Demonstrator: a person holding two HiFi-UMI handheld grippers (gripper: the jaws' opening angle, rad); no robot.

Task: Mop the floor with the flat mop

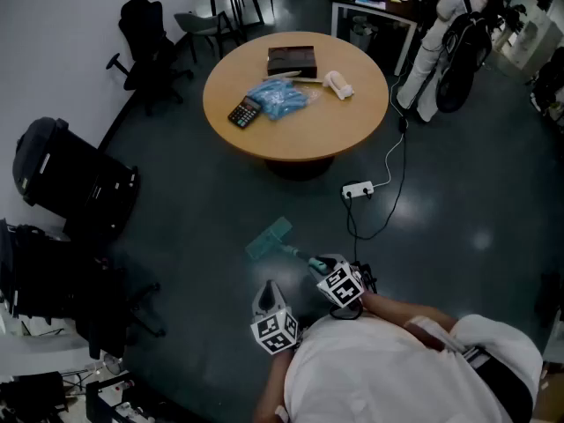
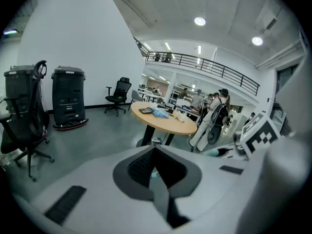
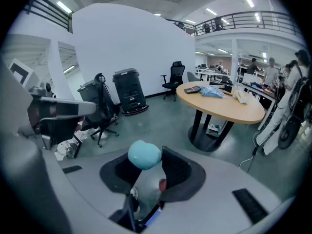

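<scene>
The flat mop's teal head (image 1: 269, 238) lies on the dark floor in front of me. Its handle (image 1: 304, 256) slants back to my right gripper (image 1: 328, 270), which is shut on it. In the right gripper view the rounded teal handle end (image 3: 144, 155) sits pinched between the dark pads (image 3: 179, 172). My left gripper (image 1: 269, 294) hangs just left of the right one, apart from the handle. Its jaws meet at the tips with nothing held. The left gripper view shows the teal handle (image 2: 219, 152) and the right gripper's marker cube (image 2: 258, 136) off to its right.
A round wooden table (image 1: 344, 126) stands ahead with a calculator (image 1: 244, 112), a blue bag and a black box on it. A white power strip (image 1: 357, 189) and its cable lie on the floor. Black office chairs (image 1: 75, 179) stand left. A person (image 1: 445, 33) stands far right.
</scene>
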